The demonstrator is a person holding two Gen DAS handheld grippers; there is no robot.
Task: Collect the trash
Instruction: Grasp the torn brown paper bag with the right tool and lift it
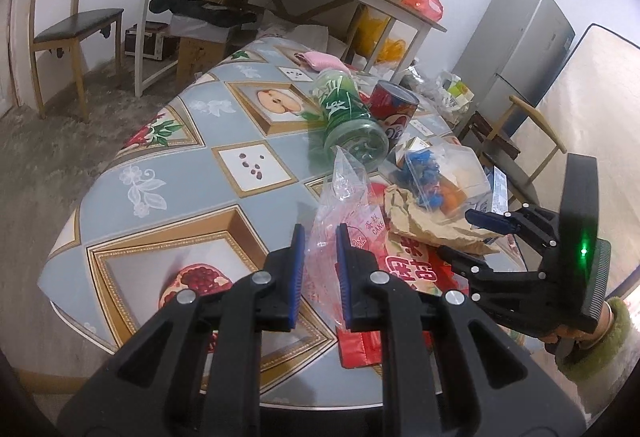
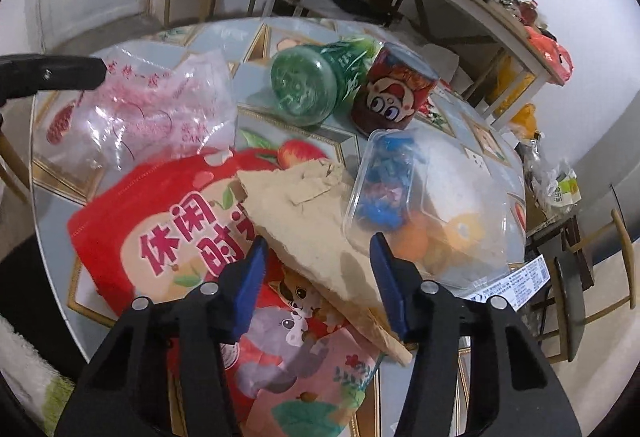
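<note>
Trash pile sits on the near right part of the round table point(image 1: 168, 173), which has a fruit-print cloth.

Left gripper point(image 1: 320, 273): blue pads either side of a clear plastic bag point(image 1: 340, 213) with pink print. Bag is crumpled and stands up between the fingers; the gap is narrow, and the bag fills it, so it looks pinched. From the right wrist view the same bag point(image 2: 160, 113) hangs off the left gripper's black tip at upper left.

Right gripper point(image 2: 320, 285): fingers spread wide, straddling a torn brown paper piece point(image 2: 304, 213). Paper is tan, creased, ragged-edged. Pads don't press on it; contact unclear.

Under the paper: red snack bag point(image 2: 160, 221), flat, large Chinese characters, cartoon cat and apples printed on it. It lies directly on the table.

Just right of the paper: clear plastic container point(image 2: 432, 197) with blue and orange scraps inside, touching the paper's edge.

Behind: green bottle point(image 2: 316, 81) on its side, base toward the right camera, touching a red can point(image 2: 396, 89) with a cartoon face, upright.
</note>
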